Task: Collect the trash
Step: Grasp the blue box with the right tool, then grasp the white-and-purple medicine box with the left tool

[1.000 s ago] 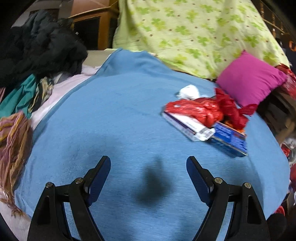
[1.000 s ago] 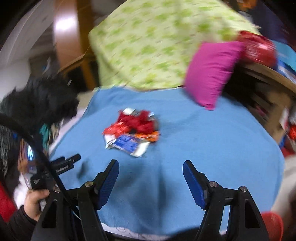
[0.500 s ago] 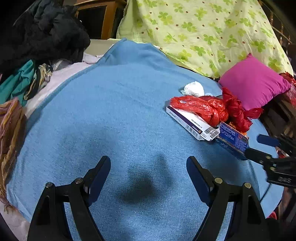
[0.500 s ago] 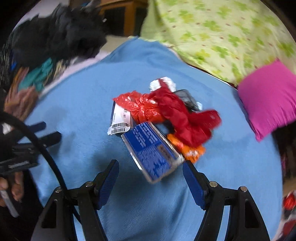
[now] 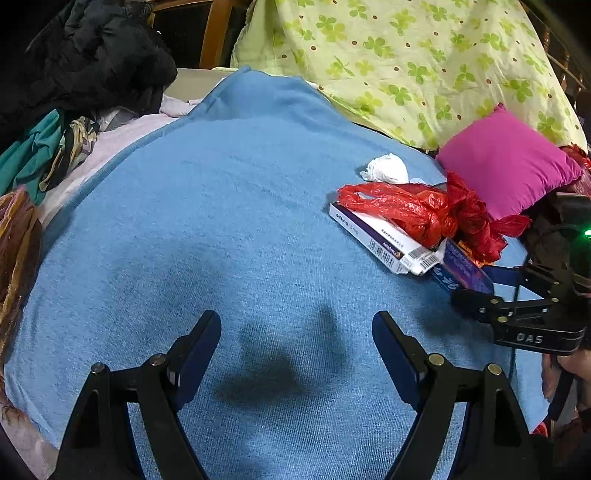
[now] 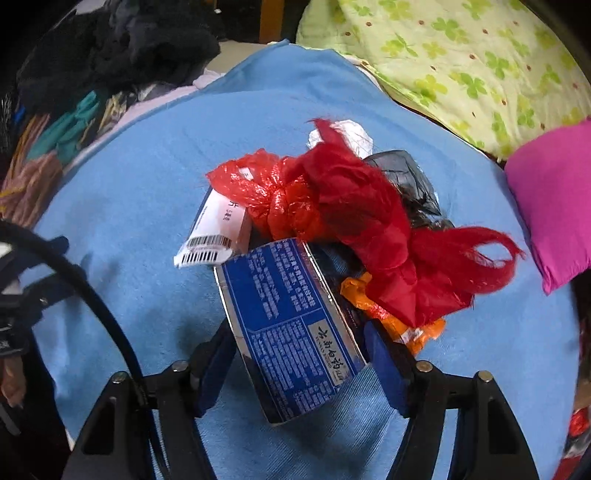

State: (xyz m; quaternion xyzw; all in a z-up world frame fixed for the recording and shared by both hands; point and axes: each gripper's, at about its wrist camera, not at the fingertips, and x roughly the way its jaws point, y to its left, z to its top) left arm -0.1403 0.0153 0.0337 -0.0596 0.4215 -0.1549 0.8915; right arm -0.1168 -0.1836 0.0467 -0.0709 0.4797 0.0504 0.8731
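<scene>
A trash pile lies on the blue blanket [image 5: 229,206]: a blue printed box [image 6: 291,325], a white barcode box [image 6: 214,229], red plastic bags [image 6: 343,210], an orange wrapper [image 6: 399,317], a dark bag [image 6: 406,173] and a white tissue wad [image 6: 351,133]. My right gripper [image 6: 299,354] is open, its fingers on either side of the blue box's near end. From the left wrist view the right gripper [image 5: 476,284] reaches the pile [image 5: 417,218] from the right. My left gripper [image 5: 295,347] is open and empty over bare blanket, left of the pile.
A magenta pillow [image 5: 506,162] lies just right of the pile. A green clover-print quilt [image 5: 406,62] is heaped behind. Dark and teal clothes [image 5: 74,92] are piled at the left edge. A wooden frame [image 5: 214,33] stands at the back.
My right gripper has moved forward onto the pile, and the blue box now sits between its open fingers. The left gripper has barely moved.
</scene>
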